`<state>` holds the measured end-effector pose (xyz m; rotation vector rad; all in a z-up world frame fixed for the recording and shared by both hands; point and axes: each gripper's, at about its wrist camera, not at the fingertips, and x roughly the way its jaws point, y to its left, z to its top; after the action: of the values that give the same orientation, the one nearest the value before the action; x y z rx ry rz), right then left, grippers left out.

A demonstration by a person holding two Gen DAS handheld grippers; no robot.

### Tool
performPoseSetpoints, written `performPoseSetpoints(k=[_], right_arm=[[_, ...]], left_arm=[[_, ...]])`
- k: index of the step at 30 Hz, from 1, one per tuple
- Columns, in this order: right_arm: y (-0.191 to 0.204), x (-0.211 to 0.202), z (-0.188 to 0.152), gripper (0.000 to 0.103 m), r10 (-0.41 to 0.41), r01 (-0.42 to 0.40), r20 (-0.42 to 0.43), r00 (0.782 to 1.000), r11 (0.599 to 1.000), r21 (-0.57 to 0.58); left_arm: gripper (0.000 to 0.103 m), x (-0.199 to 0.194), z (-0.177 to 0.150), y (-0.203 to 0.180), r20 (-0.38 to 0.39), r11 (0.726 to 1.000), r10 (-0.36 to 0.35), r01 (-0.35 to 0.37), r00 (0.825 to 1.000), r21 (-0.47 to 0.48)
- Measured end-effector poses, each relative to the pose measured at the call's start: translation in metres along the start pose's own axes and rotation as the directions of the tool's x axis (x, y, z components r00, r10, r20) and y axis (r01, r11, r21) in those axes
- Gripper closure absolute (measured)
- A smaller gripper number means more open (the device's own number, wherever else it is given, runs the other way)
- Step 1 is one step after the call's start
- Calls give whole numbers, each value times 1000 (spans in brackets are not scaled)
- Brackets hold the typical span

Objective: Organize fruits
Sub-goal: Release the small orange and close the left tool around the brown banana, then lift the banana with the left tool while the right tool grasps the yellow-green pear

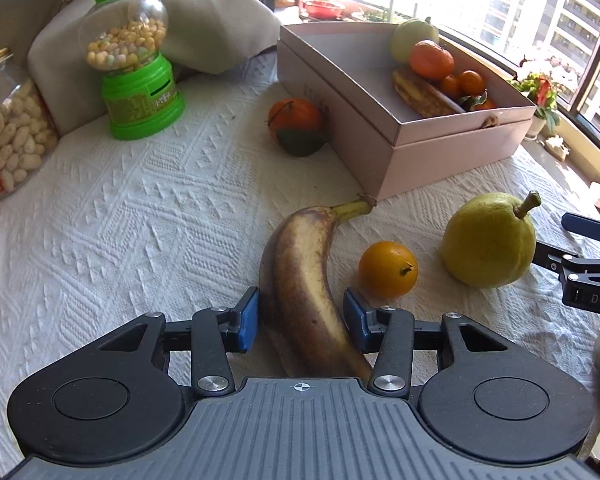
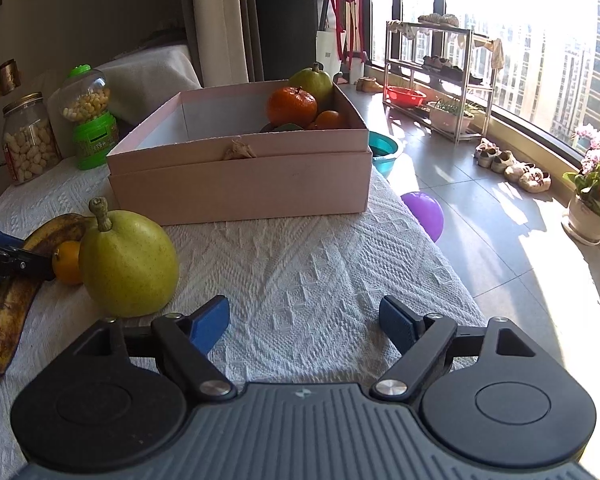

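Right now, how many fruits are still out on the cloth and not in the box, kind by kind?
Bananas: 1, the banana between the left gripper fingers.
Pears: 1, the pear.
Oranges: 2, the small orange beside the banana and the leafy orange against the box.
Total: 4.

Banana point(image 1: 304, 280) base hidden under left claw point(image 1: 300, 316). Right claw point(image 1: 580, 248) cut off at edge. Jar point(image 1: 7, 128) cropped at left.
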<state>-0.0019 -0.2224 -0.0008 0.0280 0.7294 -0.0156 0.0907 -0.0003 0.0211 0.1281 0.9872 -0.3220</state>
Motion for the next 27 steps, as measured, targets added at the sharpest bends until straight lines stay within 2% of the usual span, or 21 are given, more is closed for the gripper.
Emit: performPoseSetpoints(k=[3, 5, 10, 12, 15, 21, 23, 27], right_arm=[[2, 2, 1, 16, 4, -4, -13, 1000, 1000, -21], [2, 4, 2, 8, 20, -21, -30, 999, 999, -33], [5, 9, 5, 0, 40, -44, -64, 997, 997, -64], [4, 8, 6, 0, 42, -46, -70, 997, 997, -64], [4, 8, 6, 0, 43, -48, -76, 996, 997, -66], [6, 3, 6, 1, 57, -63, -72, 996, 994, -86], [10, -6, 6, 8, 89, -94, -46, 995, 991, -99], [31, -32, 9, 8, 187, -177, 42, 981, 969, -173]], left_arm=[[52, -3, -3, -2, -19, 1000, 2, -3, 1000, -16], [51, -4, -4, -5, -30, 1000, 10, -10, 999, -10], [50, -3, -5, -12, -20, 998, 63, -63, 998, -32], [48, -3, -6, -15, -11, 996, 83, -83, 997, -31], [48, -3, -5, -13, -5, 996, 76, -76, 997, -38], [53, -7, -10, -11, 30, 995, 73, -71, 997, -70], [53, -8, -12, -10, 40, 995, 70, -67, 997, -79], [57, -13, -14, -8, 46, 995, 49, -45, 998, -92]])
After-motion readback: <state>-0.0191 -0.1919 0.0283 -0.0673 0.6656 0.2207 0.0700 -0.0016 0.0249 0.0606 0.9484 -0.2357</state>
